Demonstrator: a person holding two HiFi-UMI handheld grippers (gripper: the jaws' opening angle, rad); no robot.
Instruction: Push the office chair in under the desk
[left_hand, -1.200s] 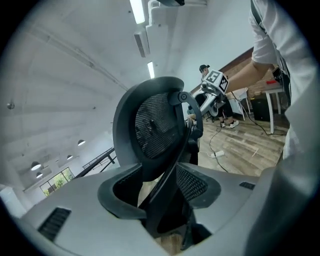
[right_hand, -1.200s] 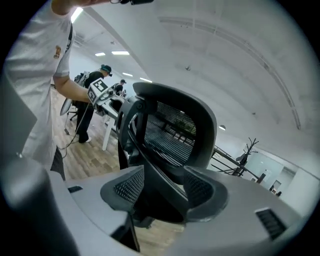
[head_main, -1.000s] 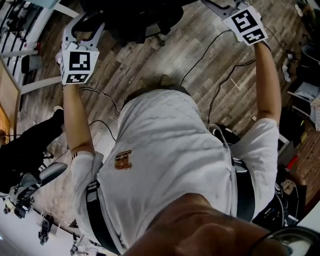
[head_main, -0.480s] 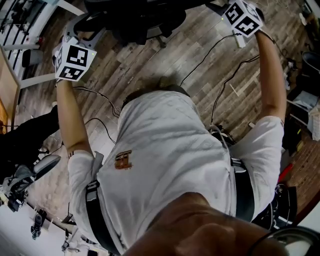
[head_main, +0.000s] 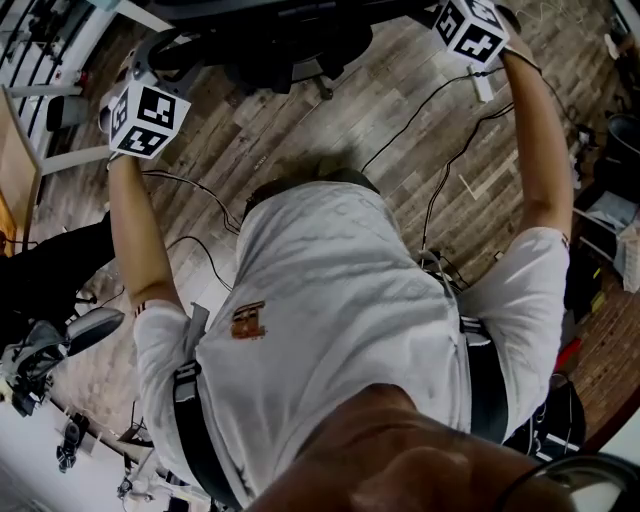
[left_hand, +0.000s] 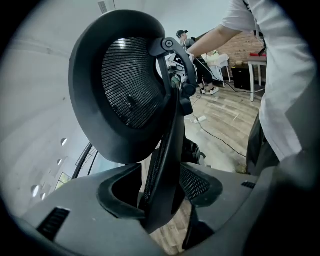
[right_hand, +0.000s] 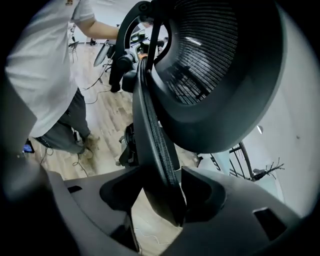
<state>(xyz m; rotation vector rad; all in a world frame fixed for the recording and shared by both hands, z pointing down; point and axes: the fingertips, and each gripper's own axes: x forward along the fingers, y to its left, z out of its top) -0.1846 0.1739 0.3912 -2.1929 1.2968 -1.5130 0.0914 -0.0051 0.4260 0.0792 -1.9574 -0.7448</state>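
Observation:
The black office chair (head_main: 270, 40) stands at the top of the head view, on the wood floor in front of me. My left gripper (head_main: 150, 60) is at its left side and my right gripper (head_main: 440, 12) at its right. In the left gripper view the backrest's edge (left_hand: 167, 150) runs up between the jaws of the left gripper (left_hand: 160, 200), under the mesh headrest (left_hand: 125, 80). These jaws have just been opening and a gap shows beside the edge. In the right gripper view the backrest's edge (right_hand: 152, 135) likewise stands between the spread jaws of the right gripper (right_hand: 155, 195), below the headrest (right_hand: 220, 75).
Black cables (head_main: 430, 110) trail over the floor by my feet. White desk legs (head_main: 70, 162) are at the left, with another black chair (head_main: 50, 280) below them. Boxes and gear (head_main: 600, 210) line the right side. A person (left_hand: 182, 35) stands far off.
Both marker cubes have shifted up the head view toward the chair, the right one also leftward. My arms are stretched further out.

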